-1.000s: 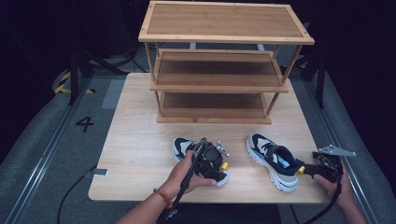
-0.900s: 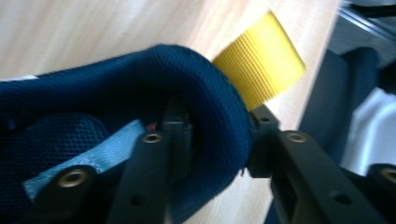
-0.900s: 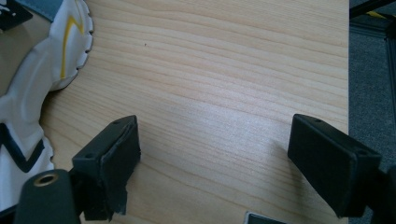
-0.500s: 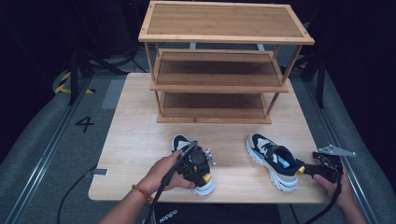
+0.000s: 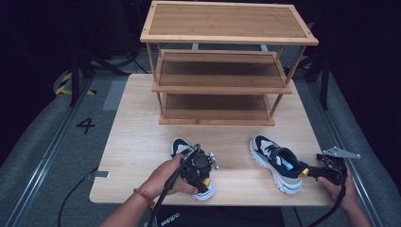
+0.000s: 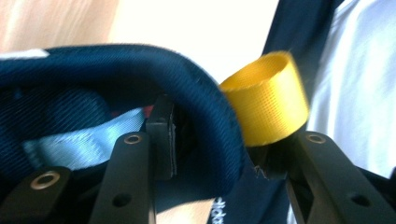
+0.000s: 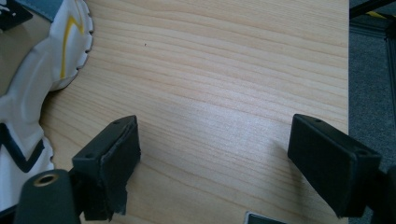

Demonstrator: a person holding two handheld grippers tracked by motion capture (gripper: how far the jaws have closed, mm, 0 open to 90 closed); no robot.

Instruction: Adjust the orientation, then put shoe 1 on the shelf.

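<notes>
The left gripper (image 5: 201, 166) has slid from the middle of the navy-and-white sneaker with the yellow heel loop (image 5: 182, 147) back to its heel, near the front edge of the pale wooden desk (image 5: 142, 142), where the shoe lies with its toe towards the three-tier bamboo shoe rack (image 5: 222, 85). In the left gripper view one jaw sits inside the navy padded collar (image 6: 140, 70) and the other outside by the yellow loop (image 6: 268, 100). The jaws have just been opening, and the pads seem to straddle the heel without pressing, though the close blur makes that uncertain. So the grip looks reset, not yet made, and lifting the shoe to the rack waits on a fresh squeeze. The right gripper (image 7: 224, 158) hangs wide open over bare desk, beside the second matching sneaker (image 5: 276, 163).
</notes>
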